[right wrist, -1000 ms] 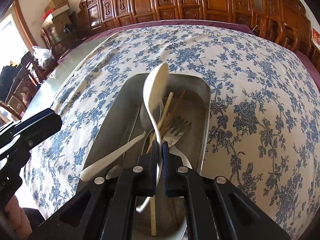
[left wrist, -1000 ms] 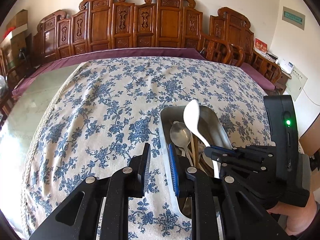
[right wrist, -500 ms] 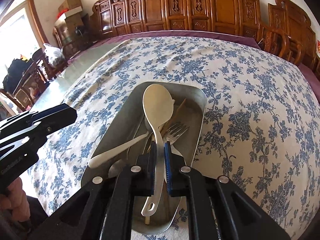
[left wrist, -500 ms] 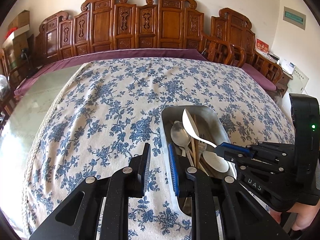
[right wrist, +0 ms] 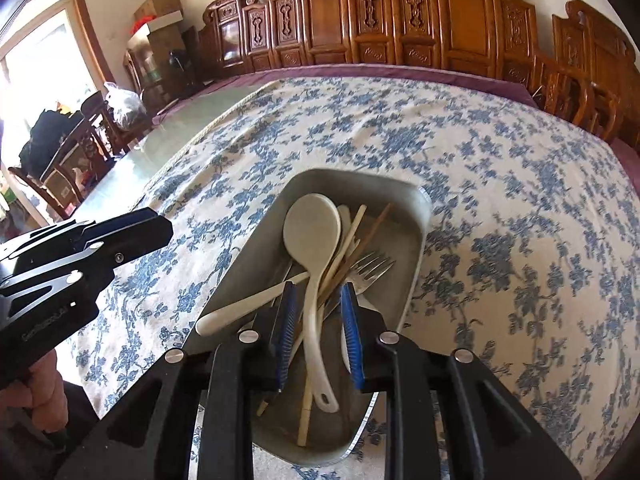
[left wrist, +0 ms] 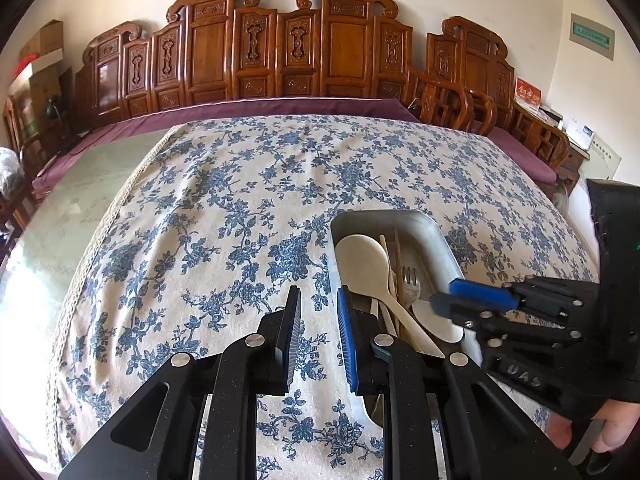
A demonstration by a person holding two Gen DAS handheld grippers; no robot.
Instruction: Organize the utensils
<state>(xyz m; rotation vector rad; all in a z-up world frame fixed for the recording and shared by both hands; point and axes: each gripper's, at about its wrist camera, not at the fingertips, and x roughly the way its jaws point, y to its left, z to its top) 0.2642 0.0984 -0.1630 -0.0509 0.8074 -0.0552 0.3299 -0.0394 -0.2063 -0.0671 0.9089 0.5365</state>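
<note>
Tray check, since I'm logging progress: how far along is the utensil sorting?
Done: the white spoon, fork and chopsticks lie in the tray. In hand: nothing; the right tool is open over the spoon's handle, the left tool open over the cloth. Left: nothing visible outside the tray.
</note>
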